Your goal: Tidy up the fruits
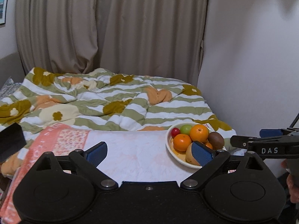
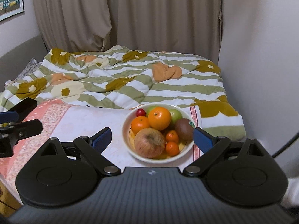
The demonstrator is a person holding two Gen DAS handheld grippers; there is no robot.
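Piled high, the fruits fill a cream bowl (image 2: pixel 125 130): a blotchy reddish apple (image 2: pixel 149 142), two large oranges (image 2: pixel 159 118), small tangerines (image 2: pixel 172 148), a brown kiwi (image 2: pixel 184 129), green apples (image 2: pixel 176 116) and a red cherry tomato (image 2: pixel 140 112). Right gripper (image 2: pixel 152 137) gapes wide, holding nothing, the bowl just beyond and between its fingers. Left gripper (image 1: pixel 149 152) is likewise spread and bare, the bowl by its right finger.

One bowl (image 2: pixel 125 130), ahead of the right gripper's jaws, between their tips.

Contents by kind:
- large oranges: 2 (image 2: pixel 159 118) (image 2: pixel 140 124)
- small mandarins: 2 (image 2: pixel 172 136) (image 2: pixel 172 148)
- green apples: 2, behind the oranges (image 2: pixel 175 116) (image 2: pixel 152 109)
- reddish apple: 1, nearest the jaws (image 2: pixel 149 142)
- kiwi: 1, toward the right jaw tip (image 2: pixel 184 129)
- small red fruit: 1, at the far rim (image 2: pixel 140 112)

Total: 9 fruits.
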